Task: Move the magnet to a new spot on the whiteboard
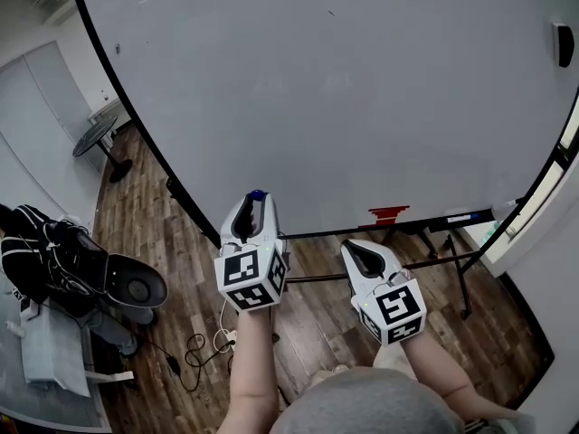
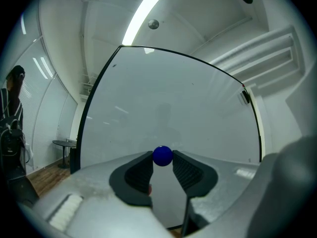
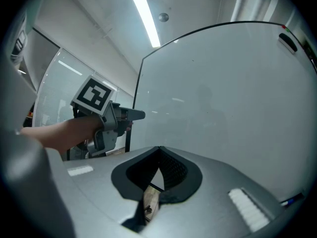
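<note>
A: Magnet, where?

B: The magnet [image 2: 162, 155] is a small, glossy blue ball pinched at the very tips of the left gripper [image 1: 256, 199]. The jaws stand a ball's width apart with both ribbed black pads on its sides. Behind the ball the throat between the jaws is bare.

A: Is it on the board?

B: It's in front of the whiteboard [image 1: 344, 89], low and left of centre, just above the bottom edge in the head view. I can't tell whether it touches the surface.

A: Other hand?

B: The right gripper [image 3: 159, 150] has its jaws closed tip to tip with nothing in them. It's held level beside the left one, lower in the head view and below the board's bottom edge.

A: Room to move?

B: Plenty. The board face is wide, white and smooth, bare above and to the right of the magnet. A thin black frame [image 1: 136, 116] runs round it. A dark oblong piece [image 1: 563, 43] sits at the far right edge, and the tray [image 1: 425, 220] along the bottom carries a red block [image 1: 389, 213] and a marker [image 1: 461, 217].

A: Surroundings?

B: Wood-plank floor [image 1: 181, 242], a round table [image 1: 95, 138] at left, black bags [image 1: 45, 251] nearer, and cables [image 1: 194, 351] on the floor. The gripper bodies are matte grey plastic, each with a marker cube.
</note>
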`<control>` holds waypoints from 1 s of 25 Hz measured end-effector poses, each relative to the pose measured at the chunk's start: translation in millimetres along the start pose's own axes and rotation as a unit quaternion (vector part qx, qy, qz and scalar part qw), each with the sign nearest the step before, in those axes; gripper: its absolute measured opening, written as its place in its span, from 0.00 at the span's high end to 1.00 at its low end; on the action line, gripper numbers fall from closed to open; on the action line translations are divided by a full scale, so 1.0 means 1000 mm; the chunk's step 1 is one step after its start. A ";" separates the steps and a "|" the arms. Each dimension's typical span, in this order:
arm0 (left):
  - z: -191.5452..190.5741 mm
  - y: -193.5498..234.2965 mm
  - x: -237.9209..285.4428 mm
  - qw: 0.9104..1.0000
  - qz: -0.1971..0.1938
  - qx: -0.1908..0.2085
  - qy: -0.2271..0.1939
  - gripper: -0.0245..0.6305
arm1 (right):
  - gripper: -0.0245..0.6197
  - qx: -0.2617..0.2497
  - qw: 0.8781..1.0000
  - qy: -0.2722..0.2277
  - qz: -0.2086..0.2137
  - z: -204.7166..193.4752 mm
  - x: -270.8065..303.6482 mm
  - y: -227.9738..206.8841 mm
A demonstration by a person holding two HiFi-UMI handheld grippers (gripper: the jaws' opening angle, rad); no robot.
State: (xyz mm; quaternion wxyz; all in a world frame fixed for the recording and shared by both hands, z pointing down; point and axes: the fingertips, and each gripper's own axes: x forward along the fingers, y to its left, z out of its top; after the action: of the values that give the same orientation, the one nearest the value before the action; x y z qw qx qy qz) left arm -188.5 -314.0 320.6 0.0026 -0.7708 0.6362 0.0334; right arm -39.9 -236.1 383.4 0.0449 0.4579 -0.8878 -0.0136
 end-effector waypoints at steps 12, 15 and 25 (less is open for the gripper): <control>0.005 -0.078 0.045 1.000 -0.030 0.001 -0.005 0.76 | 0.96 -0.004 0.999 -0.002 -0.032 0.003 -0.027 -0.082; 0.007 -0.094 0.059 0.999 -0.037 0.004 -0.008 0.76 | 0.96 -0.004 0.999 -0.002 -0.035 0.002 -0.027 -0.098; 0.009 -0.136 0.097 0.999 -0.045 0.012 -0.009 0.76 | 0.96 -0.008 0.999 -0.001 -0.032 -0.003 -0.025 -0.140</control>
State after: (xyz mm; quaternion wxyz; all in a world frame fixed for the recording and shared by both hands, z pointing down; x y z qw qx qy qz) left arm -37.4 -382.7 300.9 0.0196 -0.7983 0.6011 0.0325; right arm 88.5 -297.3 375.6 0.0469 0.4852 -0.8728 -0.0230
